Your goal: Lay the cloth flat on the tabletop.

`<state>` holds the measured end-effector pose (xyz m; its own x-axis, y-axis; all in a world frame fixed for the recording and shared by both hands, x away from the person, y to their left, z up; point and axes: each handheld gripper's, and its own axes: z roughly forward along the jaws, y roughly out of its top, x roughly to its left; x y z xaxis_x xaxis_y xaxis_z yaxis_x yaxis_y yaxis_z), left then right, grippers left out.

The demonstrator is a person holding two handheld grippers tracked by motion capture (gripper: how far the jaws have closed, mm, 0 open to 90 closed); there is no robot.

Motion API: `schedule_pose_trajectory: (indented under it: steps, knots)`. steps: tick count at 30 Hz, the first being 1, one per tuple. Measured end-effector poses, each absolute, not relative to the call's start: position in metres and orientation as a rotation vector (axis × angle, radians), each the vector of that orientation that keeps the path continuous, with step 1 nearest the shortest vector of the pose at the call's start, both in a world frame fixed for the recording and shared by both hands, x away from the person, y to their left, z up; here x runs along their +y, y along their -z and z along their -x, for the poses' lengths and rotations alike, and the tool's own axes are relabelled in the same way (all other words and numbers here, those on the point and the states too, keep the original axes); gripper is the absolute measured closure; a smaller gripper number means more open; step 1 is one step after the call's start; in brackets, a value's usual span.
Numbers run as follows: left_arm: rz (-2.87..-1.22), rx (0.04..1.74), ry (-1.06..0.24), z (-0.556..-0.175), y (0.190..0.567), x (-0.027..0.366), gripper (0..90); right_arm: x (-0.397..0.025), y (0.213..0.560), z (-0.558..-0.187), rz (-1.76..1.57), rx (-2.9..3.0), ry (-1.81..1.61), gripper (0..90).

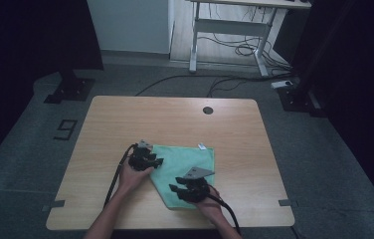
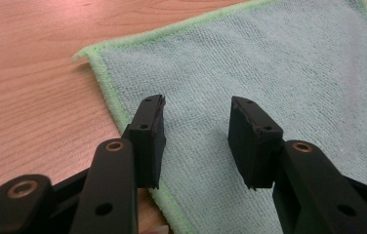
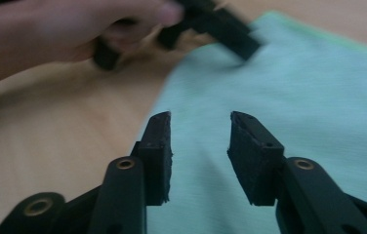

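The right gripper [image 1: 176, 189], nearest the person, hung with jaws spread over the near corner of the green cloth [image 1: 187, 169]; a clean fold probably called for pinching that hem squarely before lifting. Farther off, the left gripper [image 1: 158, 162], also spread, sat over the cloth's left edge. The cloth was pale teal microfibre with a brighter green hem, lying flat on the counter [image 1: 125, 124].

The high view looks forward and down from well above, while both gripper views sit close (jaws rising from below) over the shared pale-green microfibre cloth [image 1: 187, 167].
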<state>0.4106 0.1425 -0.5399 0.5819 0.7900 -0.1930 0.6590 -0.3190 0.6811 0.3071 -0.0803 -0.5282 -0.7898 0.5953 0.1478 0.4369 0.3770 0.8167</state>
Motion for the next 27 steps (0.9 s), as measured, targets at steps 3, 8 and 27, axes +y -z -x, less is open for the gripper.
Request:
schedule_pose_trajectory:
  steps: [3, 8, 27]
  knots:
    - [-2.074, 1.162, -0.225, -0.407, 0.539, 0.143, 57.4, -0.062, 0.533, -0.302, -0.903, 2.507, -1.346, 52.9]
    - [-2.085, 1.17, -0.224, -0.4, 0.538, 0.146, 57.5, -0.049, 0.54, -0.294, -0.853, 2.554, -1.265, 48.4]
    - [-2.081, 1.215, -0.179, -0.414, 0.534, 0.158, 58.6, -0.098, 0.524, -0.32, -1.003, 2.5, -1.443, 85.4]
